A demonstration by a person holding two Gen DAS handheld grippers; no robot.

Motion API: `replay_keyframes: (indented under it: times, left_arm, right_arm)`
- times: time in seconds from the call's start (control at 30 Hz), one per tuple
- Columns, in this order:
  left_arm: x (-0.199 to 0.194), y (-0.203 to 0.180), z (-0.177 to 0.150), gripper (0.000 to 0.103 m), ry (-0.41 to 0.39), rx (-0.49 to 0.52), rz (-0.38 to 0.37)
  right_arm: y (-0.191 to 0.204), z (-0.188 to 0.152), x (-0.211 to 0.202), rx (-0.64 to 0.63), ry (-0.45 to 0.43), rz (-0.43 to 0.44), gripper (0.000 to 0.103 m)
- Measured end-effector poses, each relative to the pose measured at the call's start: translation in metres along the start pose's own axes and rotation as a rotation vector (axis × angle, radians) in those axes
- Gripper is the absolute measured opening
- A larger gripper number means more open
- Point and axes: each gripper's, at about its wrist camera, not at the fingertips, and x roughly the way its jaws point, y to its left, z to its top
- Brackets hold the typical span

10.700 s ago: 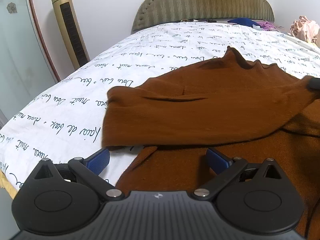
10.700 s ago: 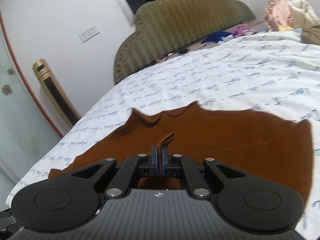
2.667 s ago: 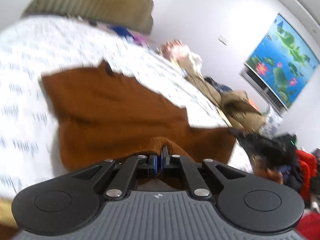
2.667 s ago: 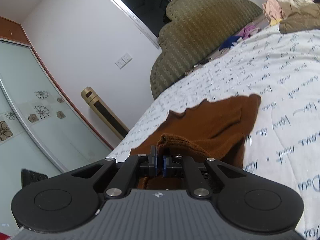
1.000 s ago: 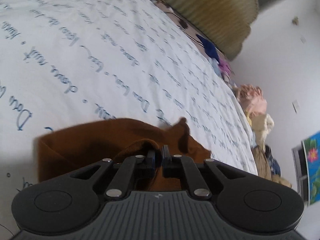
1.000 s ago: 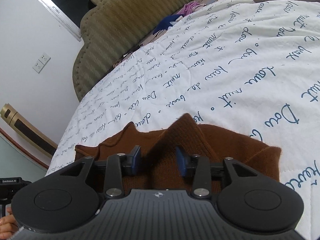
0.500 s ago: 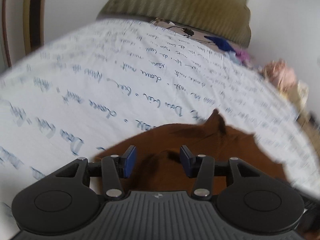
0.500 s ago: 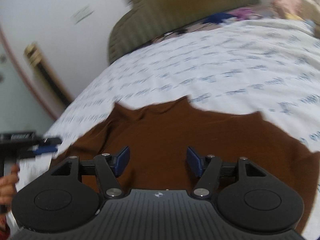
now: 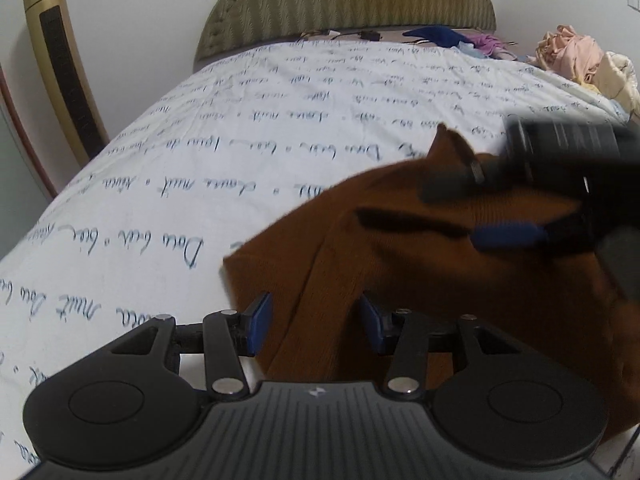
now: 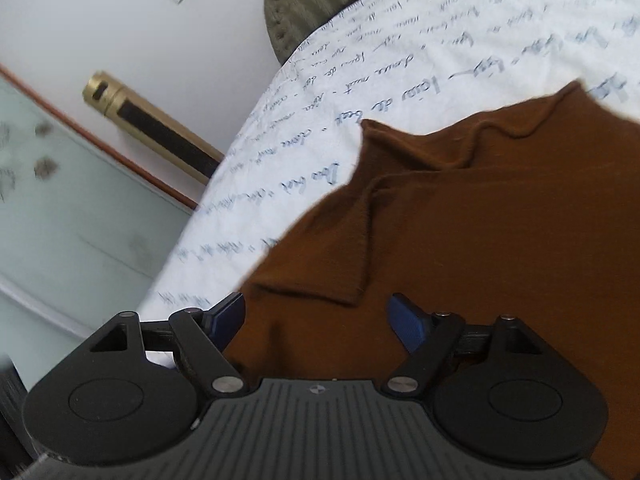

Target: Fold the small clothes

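A brown knit garment lies folded on the white bedsheet printed with blue script. My left gripper is open just above the garment's near left edge, holding nothing. The right gripper crosses the left wrist view from the right, blurred, over the garment's far part. In the right wrist view my right gripper is open and empty above the garment, whose folded layers show a raised edge.
An olive padded headboard stands at the far end of the bed. A gold tower fan stands by the left wall. Loose clothes are piled at the far right. A glass wardrobe door is on the left.
Both grippers let go of the garment within the last second and now stand open. The garment lies folded over. The right gripper has swung left across the garment.
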Motion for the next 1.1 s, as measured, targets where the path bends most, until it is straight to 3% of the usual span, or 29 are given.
replay_keyframes:
  times: [0.13, 0.3, 0.37, 0.47, 0.57, 0.67, 0.77, 0.87, 1.03, 1.07, 1.1]
  left_arm:
    - [-0.001, 0.003, -0.007, 0.054, -0.012, -0.011, 0.005]
    - [-0.003, 0.003, -0.010, 0.056, -0.019, -0.012, 0.005]
    - [-0.002, 0.004, -0.012, 0.059, -0.022, -0.016, 0.009]
    - [0.000, 0.008, -0.013, 0.065, -0.021, -0.039, 0.008]
    - [0.001, 0.016, -0.014, 0.066, -0.009, -0.084, -0.015]
    - [-0.002, 0.023, -0.016, 0.066, -0.002, -0.114, -0.027]
    - [-0.009, 0.028, -0.023, 0.066, -0.003, -0.134, -0.053]
    - [-0.018, 0.040, -0.034, 0.066, 0.011, -0.171, -0.110]
    - [-0.028, 0.059, -0.044, 0.064, 0.030, -0.245, -0.217]
    - [-0.029, 0.060, -0.045, 0.062, 0.033, -0.249, -0.235]
    - [-0.029, 0.061, -0.045, 0.054, 0.037, -0.248, -0.254]
  right_arm:
    - [0.006, 0.010, 0.018, 0.070, 0.011, 0.052, 0.078]
    - [0.021, 0.022, 0.036, 0.097, 0.012, 0.055, 0.080]
    - [0.028, 0.025, 0.035, 0.089, -0.032, 0.105, 0.080]
    - [0.035, 0.028, 0.024, 0.119, -0.120, 0.258, 0.085]
    - [0.040, 0.028, 0.005, 0.082, -0.177, 0.291, 0.091]
    - [0.041, 0.020, -0.015, 0.014, -0.152, 0.193, 0.092]
    - [0.036, -0.007, -0.042, -0.111, -0.144, 0.014, 0.094]
    - [0.023, -0.047, -0.073, -0.246, -0.189, -0.190, 0.095]
    - [-0.011, -0.110, -0.160, -0.277, -0.432, -0.353, 0.095]
    - [-0.020, -0.119, -0.178, -0.254, -0.481, -0.392, 0.096]
    - [-0.029, -0.125, -0.194, -0.228, -0.520, -0.437, 0.096]
